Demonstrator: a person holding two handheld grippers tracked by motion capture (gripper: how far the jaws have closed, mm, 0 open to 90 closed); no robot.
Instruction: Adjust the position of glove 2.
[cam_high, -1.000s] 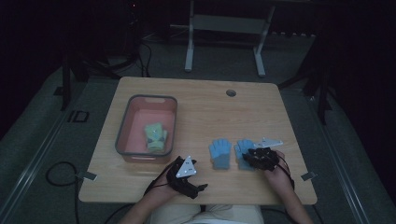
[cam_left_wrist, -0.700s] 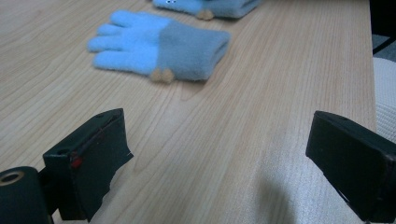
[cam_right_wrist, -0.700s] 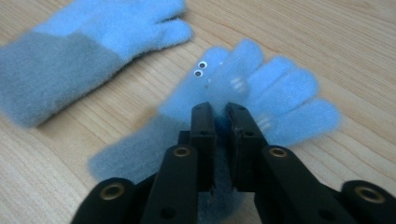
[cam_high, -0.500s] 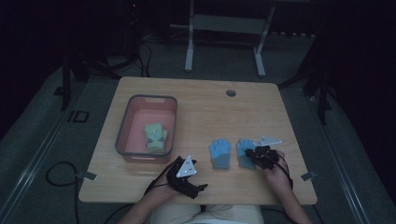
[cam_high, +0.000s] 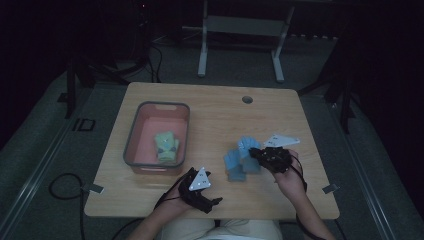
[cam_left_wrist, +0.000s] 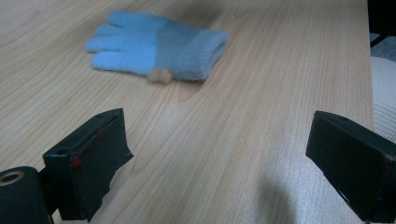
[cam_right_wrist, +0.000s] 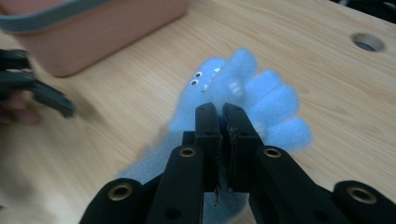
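**Right jaws clamped on blue glove, lifted off tabletop**

Right gripper jaws pinched tight on a blue glove; cuff end hidden behind the jaws. They closed within the last second, glove between them. Second blue glove lies flat on the tabletop, just beside the held one. Left gripper jaws wide apart, nothing between, low over bare wood near the front edge. Pink bin sits left, well apart, green glove inside; detail too dim to read. Cable hole near far edge. Open room across the far half
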